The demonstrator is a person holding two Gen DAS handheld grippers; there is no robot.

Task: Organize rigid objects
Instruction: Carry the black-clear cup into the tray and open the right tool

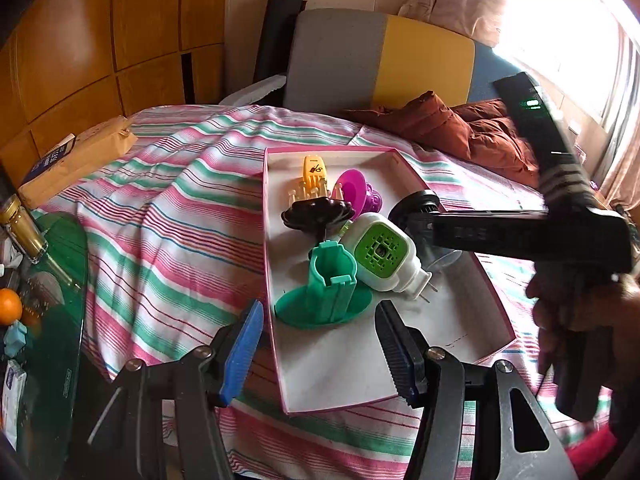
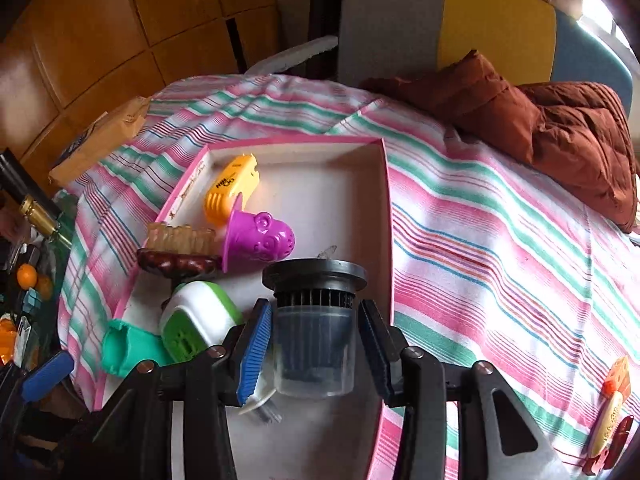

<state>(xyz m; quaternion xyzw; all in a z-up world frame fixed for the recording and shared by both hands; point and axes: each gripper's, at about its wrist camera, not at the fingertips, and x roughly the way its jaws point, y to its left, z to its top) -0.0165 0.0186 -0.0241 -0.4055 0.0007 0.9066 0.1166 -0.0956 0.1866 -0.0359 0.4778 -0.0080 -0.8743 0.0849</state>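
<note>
Your right gripper (image 2: pixel 314 354), jaws half apart, grips the filter cup (image 2: pixel 315 328); lower it gently into the pink box (image 2: pixel 386 216), then release.

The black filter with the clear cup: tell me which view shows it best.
Right wrist view: the black filter with the clear cup fills the centre between the right gripper fingers. The left wrist view shows only its black rim; the right gripper hides the rest.

I see pink-rimmed box (image 2: pixel 386 216) lying open on striped cloth, white inside. At far end: yellow clip-like piece (image 2: pixel 234 188), purple monkey-face cup (image 2: pixel 262 240) on its side. Mid-left: dark scalloped stand (image 2: pixel 176 262), white-and-green plug-in device (image 2: pixel 196 320) tilted. Near-left: teal holder (image 1: pixel 332 288) upright. Black-capped clear filter cup (image 2: pixel 316 320) upright at box's right side.
</note>
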